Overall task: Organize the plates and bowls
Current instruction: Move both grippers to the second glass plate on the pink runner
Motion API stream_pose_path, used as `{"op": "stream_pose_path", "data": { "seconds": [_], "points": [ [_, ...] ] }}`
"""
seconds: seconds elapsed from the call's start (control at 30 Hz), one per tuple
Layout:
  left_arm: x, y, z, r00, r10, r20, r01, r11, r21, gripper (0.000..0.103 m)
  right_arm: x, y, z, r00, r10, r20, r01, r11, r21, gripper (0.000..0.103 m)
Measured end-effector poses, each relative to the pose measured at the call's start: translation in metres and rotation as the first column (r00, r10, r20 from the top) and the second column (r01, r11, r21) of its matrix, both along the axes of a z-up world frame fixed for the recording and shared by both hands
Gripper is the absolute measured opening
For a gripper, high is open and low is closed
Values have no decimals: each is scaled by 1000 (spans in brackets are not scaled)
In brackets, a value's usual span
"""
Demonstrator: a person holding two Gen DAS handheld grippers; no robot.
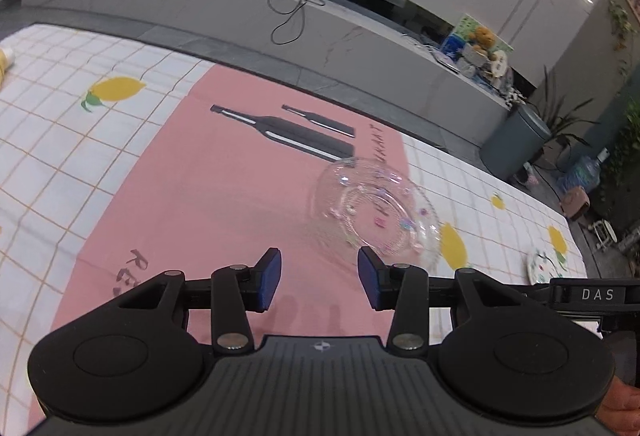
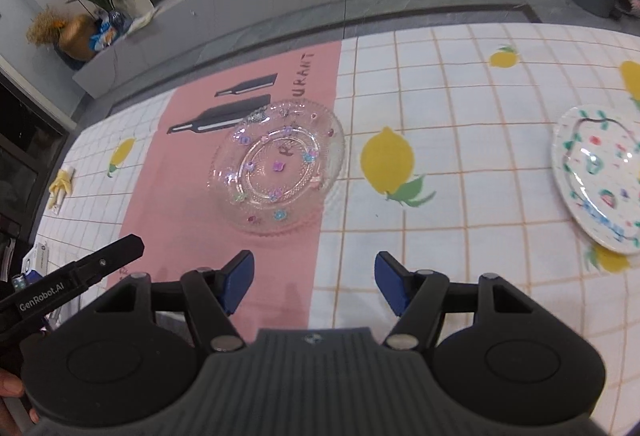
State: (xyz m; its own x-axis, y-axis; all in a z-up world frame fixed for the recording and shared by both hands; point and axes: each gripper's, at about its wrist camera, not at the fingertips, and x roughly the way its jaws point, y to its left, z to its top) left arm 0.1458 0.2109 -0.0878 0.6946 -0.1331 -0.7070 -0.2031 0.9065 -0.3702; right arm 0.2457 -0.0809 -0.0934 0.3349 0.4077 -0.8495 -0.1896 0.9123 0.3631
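Clear glass plate w/ colored flower dots, ribbed rim.

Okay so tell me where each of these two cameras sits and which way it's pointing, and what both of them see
Left wrist view: sits on the left gripper, looks forward and down over the pink mat; open blue fingers, part of the right gripper and a bit of hand show.
Right wrist view: sits on the right gripper, angled down at the tablecloth and painted plate; open fingers, left gripper tip show.
Shared: the clear glass plate, pink mat, painted plate, router shelf.
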Motion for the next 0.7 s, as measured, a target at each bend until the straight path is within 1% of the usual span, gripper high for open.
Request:
{"op": "stream_pose_path", "data": {
  "seconds": [0.1, 0.27, 0.4, 0.5, 0.57, 0.7],
  "points": [
    [13, 4, -10, 1000, 21, -10, -21, 1000, -11, 50, 17, 9, -8, 1000, 10, -18, -10, 1000, -12, 66],
    [32, 8, -21, 999, 43, -8, -44, 999, -28, 52, 41, 17, -19, 999, -4, -36, 4, 1000, -1, 66],
    [44, 11, -30, 997, 75, -10, -76, 997, -27, 53, 56, 21, -26, 999, -8, -31, 8, 1000, 3, 65],
    [50, 13, -35, 997, 76, -11, -76, 996, -50, 56, 66, 23, -31, 999, -16, -37, 16, 1000, 11, 65],
    [56, 14, -40, 997, 73, -17, -74, 995, -60, 56, 71, 23, -35, 999, -19, -41, 20, 1000, 21, 65],
    [63, 12, -48, 997, 71, -35, -73, 995, -65, 56, 78, 22, -41, 999, -24, -46, 26, 999, 38, 60]
  ]
}}
